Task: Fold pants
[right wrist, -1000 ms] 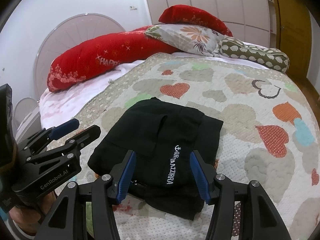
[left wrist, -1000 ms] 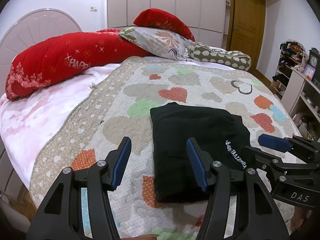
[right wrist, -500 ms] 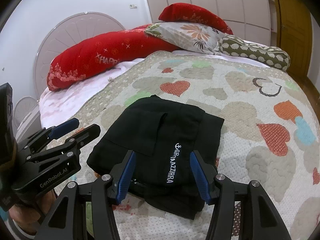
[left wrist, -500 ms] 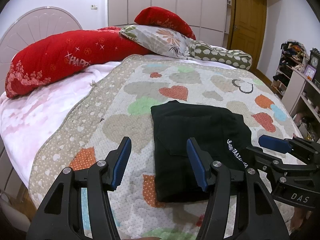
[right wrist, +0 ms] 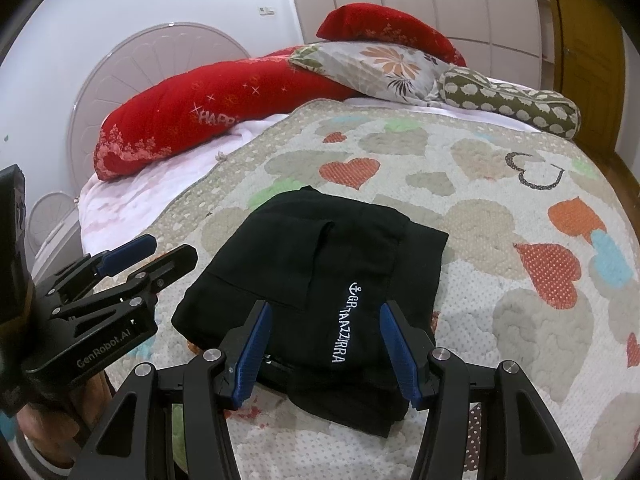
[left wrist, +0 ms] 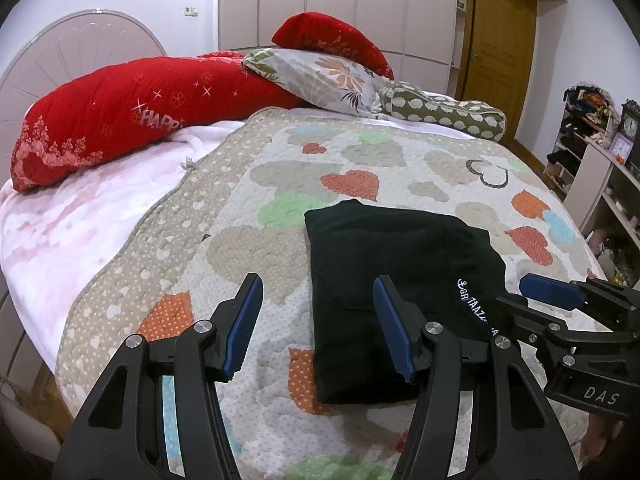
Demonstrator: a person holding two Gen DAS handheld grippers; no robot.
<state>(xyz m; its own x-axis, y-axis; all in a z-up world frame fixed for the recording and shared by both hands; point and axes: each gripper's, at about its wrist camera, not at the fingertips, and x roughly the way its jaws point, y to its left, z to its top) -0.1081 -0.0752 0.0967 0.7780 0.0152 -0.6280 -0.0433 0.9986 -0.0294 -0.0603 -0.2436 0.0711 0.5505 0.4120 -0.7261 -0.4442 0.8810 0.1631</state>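
Black pants [left wrist: 384, 264] [right wrist: 320, 276] lie folded into a compact rectangle on the heart-patterned quilt [left wrist: 256, 208], white lettering on the top layer. My left gripper [left wrist: 318, 300] hovers open above the quilt at the pants' left edge, nothing between its blue pads. My right gripper [right wrist: 326, 328] hangs open over the near part of the folded pants, without pressing on the cloth. Each gripper shows in the other's view: the right gripper [left wrist: 560, 300] at the right side, the left gripper [right wrist: 132, 260] at the left side.
Red pillows [left wrist: 120, 112], a floral pillow [left wrist: 320, 76] and a green bolster [left wrist: 444, 114] line the head of the bed. A pink sheet [left wrist: 80, 232] lies left of the quilt. Shelves [left wrist: 600, 168] stand at the right, a wooden door [left wrist: 496, 40] behind.
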